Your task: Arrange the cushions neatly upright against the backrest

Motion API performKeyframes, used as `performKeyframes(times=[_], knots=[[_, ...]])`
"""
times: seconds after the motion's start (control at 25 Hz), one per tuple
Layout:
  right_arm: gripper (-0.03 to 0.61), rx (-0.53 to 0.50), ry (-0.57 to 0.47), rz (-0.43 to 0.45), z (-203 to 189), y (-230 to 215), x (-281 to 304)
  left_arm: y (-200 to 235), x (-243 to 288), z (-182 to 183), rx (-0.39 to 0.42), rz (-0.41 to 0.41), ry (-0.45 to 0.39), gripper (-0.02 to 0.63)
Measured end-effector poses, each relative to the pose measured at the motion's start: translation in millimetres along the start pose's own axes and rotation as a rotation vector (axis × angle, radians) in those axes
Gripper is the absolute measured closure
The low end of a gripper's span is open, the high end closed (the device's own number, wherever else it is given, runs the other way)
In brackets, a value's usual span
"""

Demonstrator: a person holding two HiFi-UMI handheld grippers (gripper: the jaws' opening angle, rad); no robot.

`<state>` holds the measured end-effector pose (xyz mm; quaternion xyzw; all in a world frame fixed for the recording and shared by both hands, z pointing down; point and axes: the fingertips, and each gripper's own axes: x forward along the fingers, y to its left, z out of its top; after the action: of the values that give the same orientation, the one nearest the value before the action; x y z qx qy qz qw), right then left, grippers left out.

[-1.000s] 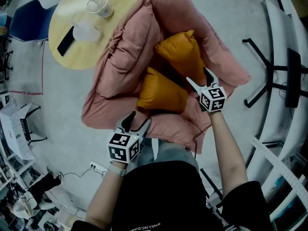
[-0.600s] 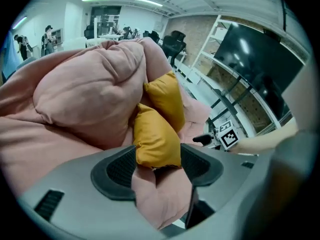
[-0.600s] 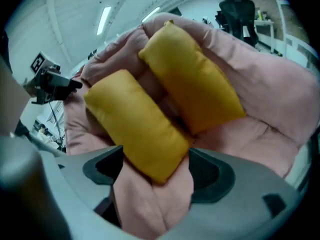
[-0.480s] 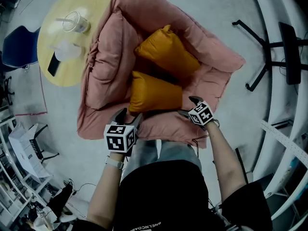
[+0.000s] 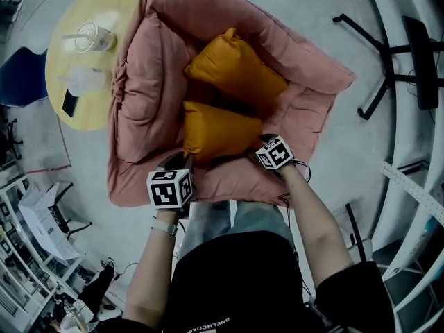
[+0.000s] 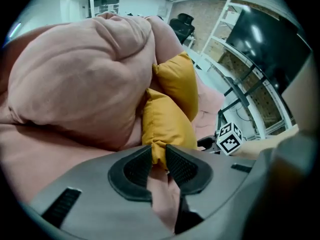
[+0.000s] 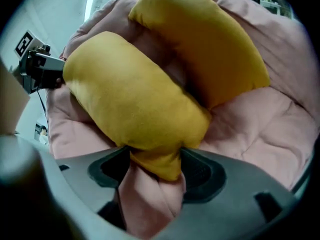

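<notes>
Sofa: left tool, right tool closed onto cushion; shirt print unreadable.

Both cushions are down in the seat of the pink padded fabric armchair. The near orange fabric cushion lies by the front edge, with the far orange fabric cushion just behind it and touching it. Left of the armchair stands the round yellow table, with a clear plastic cup and a black phone on it.
</notes>
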<state>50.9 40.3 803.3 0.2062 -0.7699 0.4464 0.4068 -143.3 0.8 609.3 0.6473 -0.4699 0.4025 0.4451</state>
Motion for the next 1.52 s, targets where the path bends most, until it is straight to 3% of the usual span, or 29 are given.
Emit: performKeyframes(times=[0.12,0.32,0.6,0.8,1.16,1.32,1.52], knots=[[0.278,0.022,0.006,0.017,3,9,3,2,-5,3,-0.039,-0.038,-0.009,0.559],[0.299,0.046,-0.006,0.046,10,30,5,15,-19,11,-0.134,-0.049,-0.067,0.566],[0.285,0.088,-0.004,0.014,8,26,19,19,-8,12,-0.047,0.012,-0.069,0.563],[0.27,0.069,-0.001,0.008,9,20,0,14,-15,13,-0.039,-0.01,-0.116,0.55],[0.278,0.182,-0.263,-0.055,70,16,-83,6,-42,21,-0.003,0.0,-0.194,0.538],[0.365,0.223,-0.391,-0.082,94,41,-123,-6,-60,24,0.039,-0.065,-0.255,0.545],[0.55,0.275,-0.57,-0.166,107,83,-172,-25,-92,34,0.087,-0.222,-0.332,0.589]])
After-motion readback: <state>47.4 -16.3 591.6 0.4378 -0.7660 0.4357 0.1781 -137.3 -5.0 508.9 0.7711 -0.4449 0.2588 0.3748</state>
